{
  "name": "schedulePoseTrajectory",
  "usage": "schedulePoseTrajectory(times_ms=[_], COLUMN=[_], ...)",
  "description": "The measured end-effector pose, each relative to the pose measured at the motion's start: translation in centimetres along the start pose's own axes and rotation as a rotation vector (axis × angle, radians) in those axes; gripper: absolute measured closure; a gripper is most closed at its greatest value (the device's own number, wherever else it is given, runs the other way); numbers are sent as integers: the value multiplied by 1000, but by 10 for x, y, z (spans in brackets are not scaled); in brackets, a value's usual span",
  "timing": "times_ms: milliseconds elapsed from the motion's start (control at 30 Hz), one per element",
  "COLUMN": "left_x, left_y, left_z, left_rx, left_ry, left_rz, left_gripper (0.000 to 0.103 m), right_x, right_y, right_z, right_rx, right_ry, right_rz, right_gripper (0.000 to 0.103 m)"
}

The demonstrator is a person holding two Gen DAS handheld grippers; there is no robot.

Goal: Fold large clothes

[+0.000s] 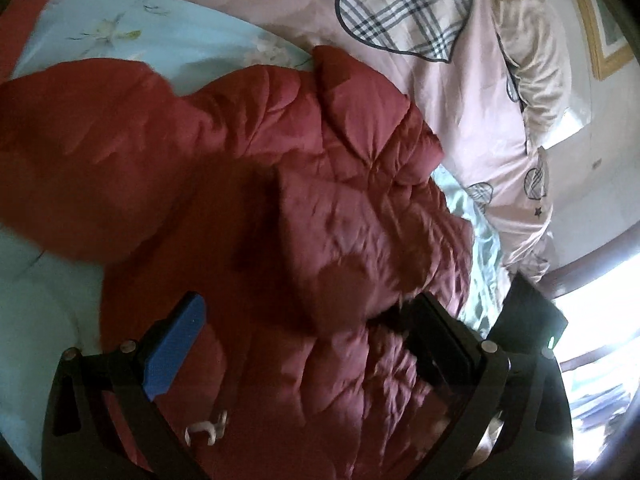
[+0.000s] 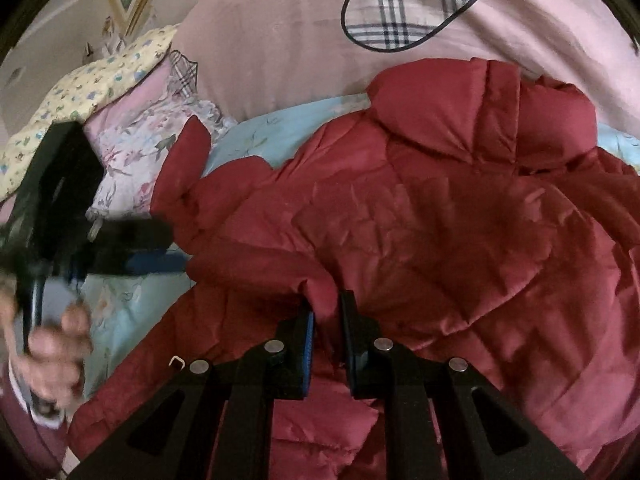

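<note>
This is a bedroom, and the work is on a bed [image 2: 256, 136] with a light blue sheet.

Nearest in the right view, at 6 o'clock, is the right hand-held gripper [image 2: 326, 316]. Its jaws are pinched nearly together on a fold of the red coat [image 2: 420, 216]. The fold sticks up between the pads, so it looks held tight.

In the left view, the left hand-held gripper [image 1: 308, 312] is at 6 o'clock too. Its jaws stand wide apart over the coat and hold nothing. In the right view it shows at 9 o'clock, blurry, with the person's hand [image 2: 52, 344] around its handle.

The coat is big and puffy. It lies crumpled on the sheet and fills the middle of both views. One red piece, maybe a sleeve, pokes out toward 10 o'clock in the right view.

Farther off, at 12 o'clock, is a pink quilt [image 2: 280, 40] with a checked heart [image 2: 404, 4] on it. Flowery pillows [image 2: 132, 148] sit at 10 o'clock in the right view.

I think the step is laying the coat over to fold it. To do it well, the right side should keep its pinch firm, because puffy cloth slips. The left side should grab the coat's other edge, so both sides lift evenly and the fold lands flat.
</note>
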State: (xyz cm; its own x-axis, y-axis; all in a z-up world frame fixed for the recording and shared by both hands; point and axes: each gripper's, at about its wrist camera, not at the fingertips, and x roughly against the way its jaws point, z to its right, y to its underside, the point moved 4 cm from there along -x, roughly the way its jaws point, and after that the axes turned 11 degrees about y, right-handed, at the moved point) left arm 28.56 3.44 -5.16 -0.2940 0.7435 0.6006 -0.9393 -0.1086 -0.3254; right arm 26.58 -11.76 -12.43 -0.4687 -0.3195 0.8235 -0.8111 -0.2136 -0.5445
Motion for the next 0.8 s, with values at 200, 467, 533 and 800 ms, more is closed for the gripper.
schedulePoseTrajectory(times_ms=[200,467,533,800], left_x=[-36,-17,-11,-19], left_y=[-17,-23,-27,-23], left_z=[-10,0,2,2], left_rx=[-1,-162,-230,-375], left_ry=[-20,-167,-253,-433], left_rz=[-66,5,33,44], left_gripper=[71,93,93,92], right_x=[2,31,45,59], right_y=[4,14,14,4], right_z=[4,29,47,142], right_rx=[-14,-82,-119,-298], right_ry=[-2,43,97,333], right_rz=[-1,-10,25,69], right_gripper=[85,61,61,61])
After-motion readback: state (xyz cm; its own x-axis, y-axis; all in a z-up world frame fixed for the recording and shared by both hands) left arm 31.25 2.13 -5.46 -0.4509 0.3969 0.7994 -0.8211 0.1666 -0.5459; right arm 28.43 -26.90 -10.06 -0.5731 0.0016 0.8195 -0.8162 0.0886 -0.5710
